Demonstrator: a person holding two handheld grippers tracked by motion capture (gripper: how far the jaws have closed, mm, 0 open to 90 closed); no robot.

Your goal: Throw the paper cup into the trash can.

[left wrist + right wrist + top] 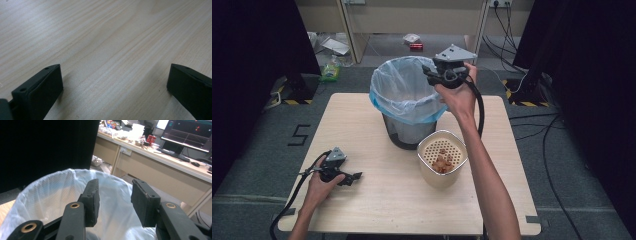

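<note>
Pale wooden desk (362, 125), grey floor, black curtains around.
Right gripper (447, 70) is held over the lined bin (404, 97), jaws parted, empty; left gripper (337, 170) is rested on the desk, jaws wide apart.

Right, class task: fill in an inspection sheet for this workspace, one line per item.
Surface: light wooden table, bare apart from the job's things.
Job's things: bin with pale blue liner; cream perforated basket holding brownish scraps, in front of it.
Clutter: nothing seen on the table.
Grippers: left tool open, resting on the table; right tool open, empty, above the bin's rim.
Cables: black cables trail from both tools.
Surroundings: black curtains, desk, floor litter.
</note>
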